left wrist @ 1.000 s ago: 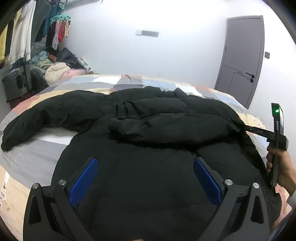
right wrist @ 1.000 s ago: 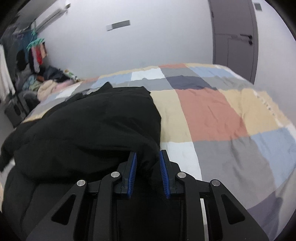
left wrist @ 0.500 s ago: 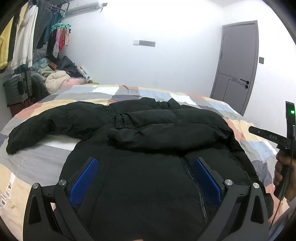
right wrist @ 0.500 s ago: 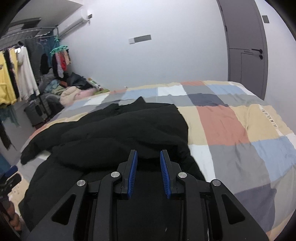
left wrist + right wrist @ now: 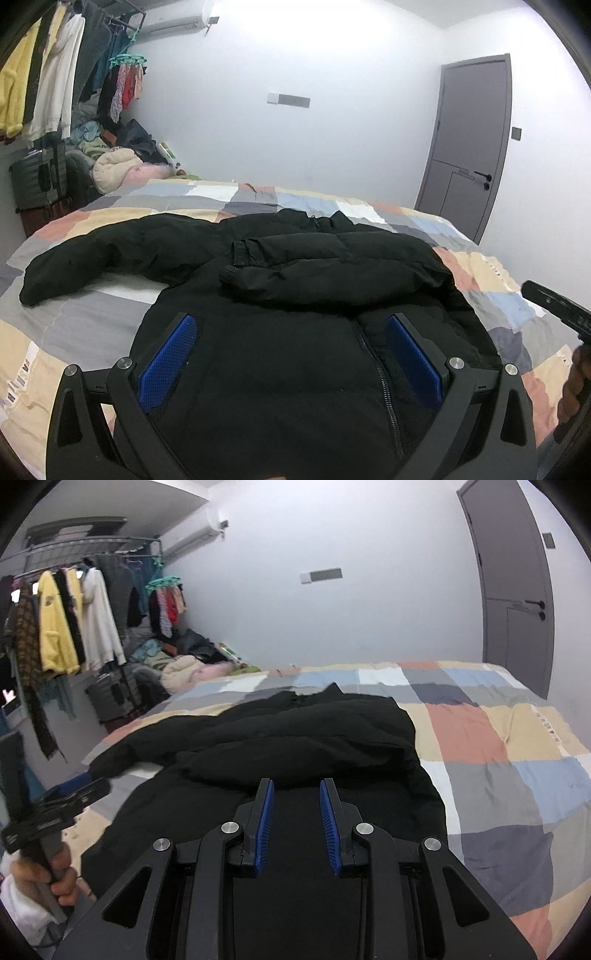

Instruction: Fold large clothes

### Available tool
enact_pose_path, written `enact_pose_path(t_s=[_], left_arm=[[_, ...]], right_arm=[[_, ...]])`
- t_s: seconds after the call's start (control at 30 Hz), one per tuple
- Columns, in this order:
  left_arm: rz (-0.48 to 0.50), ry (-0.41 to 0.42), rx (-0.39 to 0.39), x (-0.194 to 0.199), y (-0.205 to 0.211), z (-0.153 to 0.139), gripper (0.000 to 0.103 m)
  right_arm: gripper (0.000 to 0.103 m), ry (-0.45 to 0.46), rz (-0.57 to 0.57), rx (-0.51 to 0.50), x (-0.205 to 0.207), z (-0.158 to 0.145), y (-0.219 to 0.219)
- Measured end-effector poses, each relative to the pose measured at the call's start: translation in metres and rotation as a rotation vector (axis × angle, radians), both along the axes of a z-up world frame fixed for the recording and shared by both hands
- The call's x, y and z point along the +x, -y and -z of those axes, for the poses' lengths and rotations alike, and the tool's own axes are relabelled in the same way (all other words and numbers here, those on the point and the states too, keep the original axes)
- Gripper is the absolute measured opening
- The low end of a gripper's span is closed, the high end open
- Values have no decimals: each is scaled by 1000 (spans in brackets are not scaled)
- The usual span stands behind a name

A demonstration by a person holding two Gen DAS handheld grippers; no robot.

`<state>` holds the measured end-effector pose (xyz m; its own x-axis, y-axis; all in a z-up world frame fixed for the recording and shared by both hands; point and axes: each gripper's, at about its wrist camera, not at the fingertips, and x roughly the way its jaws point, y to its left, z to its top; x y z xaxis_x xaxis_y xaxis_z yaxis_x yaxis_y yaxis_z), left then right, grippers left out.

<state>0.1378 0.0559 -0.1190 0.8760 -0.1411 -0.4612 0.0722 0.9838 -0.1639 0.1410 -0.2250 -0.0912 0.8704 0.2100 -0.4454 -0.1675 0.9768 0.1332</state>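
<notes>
On patchwork bed (image 5: 476, 266): black jacket (image 5: 280, 350); grey door (image 5: 469, 147).

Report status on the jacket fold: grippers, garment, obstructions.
Left hand-held gripper wide open, empty. Right hand-held gripper narrow gap, nothing between pads. Black jacket flat on bed, one sleeve folded across chest, other sleeve still spread. Nothing in the way.

The black jacket (image 5: 295, 332) hem is cut off below; its zipper's lower end hides behind the left claw (image 5: 291, 354).
</notes>
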Motion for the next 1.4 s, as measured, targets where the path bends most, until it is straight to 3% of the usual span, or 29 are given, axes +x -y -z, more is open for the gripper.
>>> enact_pose_path(t_s=[0.3,0.43,0.67,0.77,0.83,0.9,0.97,1.07,1.2,1.27,1.4], left_arm=[[-10,16,-38,-6,-13,-10,103],[-9,9,-45,4,-33,-36,103],[-93,13,-60,36,-119,-70,103],[-128,-43,-142,57,-171,-62,103],[-149,-96,-188,72,-204,-46,103],[-155,-199,-289,91,-240,-18,103],[-169,-260,-378,102,-271,16,103],[-221,-315,-531,111,-311,68,102],[-312,-314,-733,113,-358,123,101],[-375,-284,-864,115,-385,151,101],[-462,-199,-989,115,-420,174,101]], right_arm=[[24,47,-33,-2,-46,2,-25],[25,50,-49,-14,-54,8,-32],[26,24,-45,-3,-45,14,-35],[26,16,-48,-16,-41,16,-39],[26,4,-47,-26,-39,19,-42],[26,-16,-44,-24,-33,22,-43],[34,-35,-32,-20,-28,25,-44],[35,-50,-20,-5,-22,27,-45],[37,-59,7,-7,-17,28,-47],[49,-66,19,-6,-13,30,-46],[66,-93,41,6,-4,35,-45]])
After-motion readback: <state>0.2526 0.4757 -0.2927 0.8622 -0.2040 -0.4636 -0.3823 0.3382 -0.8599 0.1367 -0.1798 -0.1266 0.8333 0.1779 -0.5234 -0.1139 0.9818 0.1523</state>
